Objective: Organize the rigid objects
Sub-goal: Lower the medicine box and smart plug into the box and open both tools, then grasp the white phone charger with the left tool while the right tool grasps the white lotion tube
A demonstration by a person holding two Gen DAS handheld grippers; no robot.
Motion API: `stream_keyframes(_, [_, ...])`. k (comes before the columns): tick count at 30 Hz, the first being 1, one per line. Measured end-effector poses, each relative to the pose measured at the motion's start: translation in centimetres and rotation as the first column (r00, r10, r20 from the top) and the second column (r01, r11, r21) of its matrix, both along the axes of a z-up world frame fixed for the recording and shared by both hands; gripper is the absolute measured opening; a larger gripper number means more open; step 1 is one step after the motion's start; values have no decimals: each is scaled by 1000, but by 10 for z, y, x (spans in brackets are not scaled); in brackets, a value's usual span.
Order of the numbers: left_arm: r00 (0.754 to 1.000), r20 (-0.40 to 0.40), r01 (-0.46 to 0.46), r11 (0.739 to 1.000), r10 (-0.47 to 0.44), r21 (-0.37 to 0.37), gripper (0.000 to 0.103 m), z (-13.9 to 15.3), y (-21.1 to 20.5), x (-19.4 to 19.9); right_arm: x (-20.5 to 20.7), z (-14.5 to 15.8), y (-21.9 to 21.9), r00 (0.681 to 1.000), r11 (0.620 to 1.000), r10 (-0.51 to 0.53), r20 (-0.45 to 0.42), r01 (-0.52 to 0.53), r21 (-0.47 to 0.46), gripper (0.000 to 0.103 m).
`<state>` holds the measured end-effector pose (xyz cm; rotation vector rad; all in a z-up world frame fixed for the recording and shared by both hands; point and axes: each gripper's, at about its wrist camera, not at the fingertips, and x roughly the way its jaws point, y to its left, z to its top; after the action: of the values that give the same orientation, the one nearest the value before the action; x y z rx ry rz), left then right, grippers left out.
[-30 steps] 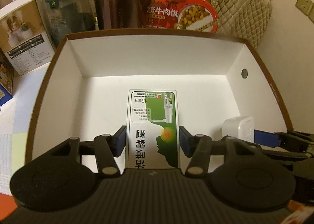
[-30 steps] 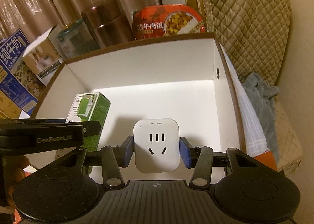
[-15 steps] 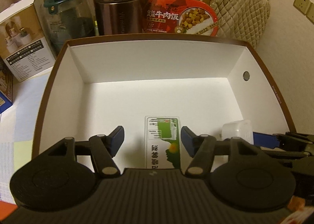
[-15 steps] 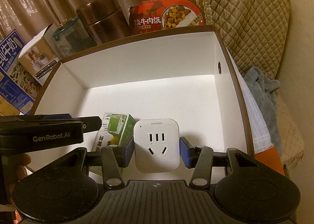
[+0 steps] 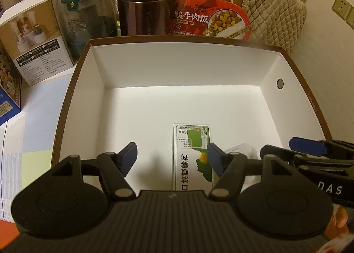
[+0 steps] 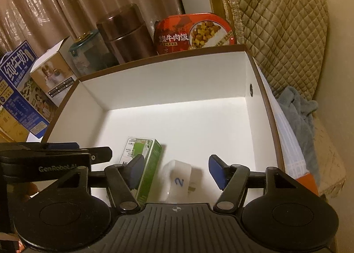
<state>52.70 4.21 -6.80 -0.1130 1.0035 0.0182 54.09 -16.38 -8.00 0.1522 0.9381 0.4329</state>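
Observation:
A green and white spray box lies flat on the floor of the white box with a brown rim; it also shows in the right wrist view. A white plug adapter lies beside it, blurred, with its prongs showing; its corner shows in the left wrist view. My left gripper is open and empty above the spray box. My right gripper is open and empty above the adapter. Each gripper shows at the edge of the other's view.
Behind the white box stand a brown flask, a glass jar with a teal lid, a red meal pack and a white carton. A quilted cover and a grey cloth lie to the right.
Both grippers opened. The left let go of the spray box, which now lies on the box floor. The right let go of the adapter, which dropped beside it. Both grippers rose.

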Motion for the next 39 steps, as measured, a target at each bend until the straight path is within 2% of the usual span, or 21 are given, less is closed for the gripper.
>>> stream_keyframes(7, [1000, 5, -2, 1000, 2, -5, 66, 3, 1, -7, -8, 4, -4, 1000, 1000, -2, 2, 2, -2, 62])
stream_keyframes(20, [999, 54, 3, 1000, -2, -28, 66, 28, 8, -37, -32, 24, -13, 999, 1000, -10, 35, 9, 29, 62])
stream_keyframes(28, [996, 94, 14, 999, -11, -34, 66, 48, 14, -73, -62, 43, -26, 998, 998, -7, 64, 3, 65, 62])
stream_keyframes(39, [993, 120, -2, 998, 10, -64, 66, 75, 24, -134, -113, 55, -43, 998, 994, 6, 59, -12, 107, 62])
